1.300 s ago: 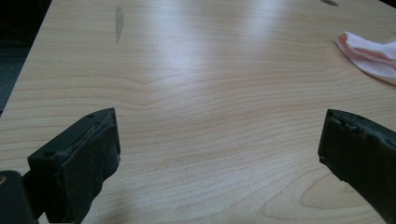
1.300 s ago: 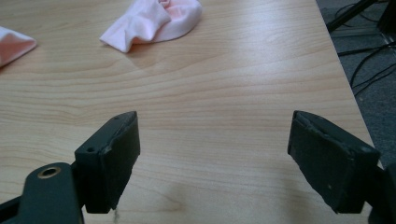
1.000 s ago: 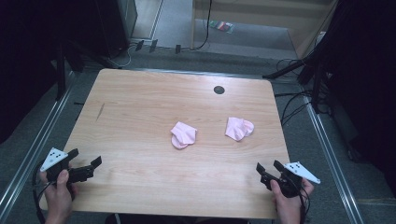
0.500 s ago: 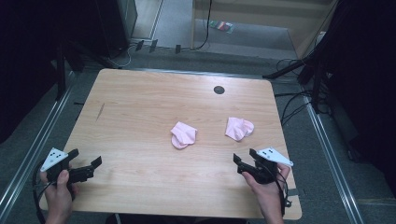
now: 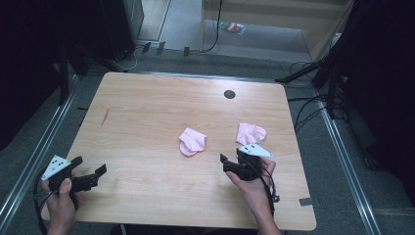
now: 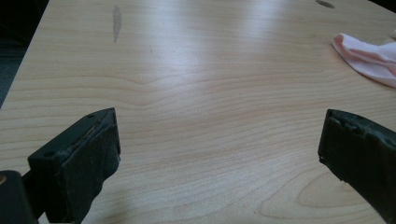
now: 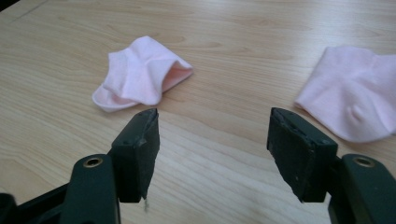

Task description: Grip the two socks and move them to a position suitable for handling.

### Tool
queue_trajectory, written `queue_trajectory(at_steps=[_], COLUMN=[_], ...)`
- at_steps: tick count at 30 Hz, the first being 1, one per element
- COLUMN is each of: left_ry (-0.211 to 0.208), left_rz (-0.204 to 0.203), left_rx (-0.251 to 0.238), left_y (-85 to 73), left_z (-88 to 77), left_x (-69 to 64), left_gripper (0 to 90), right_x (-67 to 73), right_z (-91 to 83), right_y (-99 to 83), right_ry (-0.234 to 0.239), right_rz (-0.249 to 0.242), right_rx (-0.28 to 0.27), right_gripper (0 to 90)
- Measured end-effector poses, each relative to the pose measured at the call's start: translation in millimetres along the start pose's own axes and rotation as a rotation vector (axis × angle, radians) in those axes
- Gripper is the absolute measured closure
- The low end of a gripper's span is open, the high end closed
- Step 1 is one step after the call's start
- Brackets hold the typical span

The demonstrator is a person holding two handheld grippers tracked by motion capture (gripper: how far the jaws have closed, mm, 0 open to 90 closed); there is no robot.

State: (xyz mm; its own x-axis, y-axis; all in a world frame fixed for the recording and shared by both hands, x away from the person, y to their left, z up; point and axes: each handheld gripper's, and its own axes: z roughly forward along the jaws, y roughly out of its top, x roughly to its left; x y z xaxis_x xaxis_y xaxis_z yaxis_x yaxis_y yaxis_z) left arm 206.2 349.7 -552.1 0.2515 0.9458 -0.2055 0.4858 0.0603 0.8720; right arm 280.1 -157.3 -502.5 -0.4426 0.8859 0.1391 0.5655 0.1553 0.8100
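Black jaws of both grippers wide, empty.

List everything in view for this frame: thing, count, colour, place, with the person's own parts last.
Socks: 2, pink, one near the table's middle, one to its right, apart.
Table: 1, light wood, carrying both socks.
Round hole cover: 1, dark, far side of the table.
Floor cables: several, black, right of the table.
Hands: 2, left at the near left corner, right near the right sock.
Left gripper: 1, black, open, over bare wood.
Right gripper: 1, black, open, between the socks.
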Motion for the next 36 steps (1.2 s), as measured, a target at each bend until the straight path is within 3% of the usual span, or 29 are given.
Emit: queue_trajectory(at_steps=[14,20,30,36], left_ry=[-0.004,-0.007,-0.011,-0.012], left_rz=[-0.008,-0.007,-0.008,-0.006], left_rx=[-0.003,-0.002,0.002,0.004], left_y=[0.0,0.0,0.1,0.2], left_z=[0.0,0.1,0.2,0.2], left_x=[0.8,1.2,1.6,1.7], left_gripper=[0.0,0.0,0.0,0.0], right_x=[30.1,47.6,64.1,67.0], right_z=[34.4,54.6,79.9,93.0], right_y=[25.0,31.7,37.9,42.7], right_ry=[0.032,0.042,0.063,0.070], right_rz=[-0.045,-0.105,-0.144,-0.146], right_rx=[0.013,0.032,0.073,0.096], right_gripper=[37.0,37.2,36.3,36.0])
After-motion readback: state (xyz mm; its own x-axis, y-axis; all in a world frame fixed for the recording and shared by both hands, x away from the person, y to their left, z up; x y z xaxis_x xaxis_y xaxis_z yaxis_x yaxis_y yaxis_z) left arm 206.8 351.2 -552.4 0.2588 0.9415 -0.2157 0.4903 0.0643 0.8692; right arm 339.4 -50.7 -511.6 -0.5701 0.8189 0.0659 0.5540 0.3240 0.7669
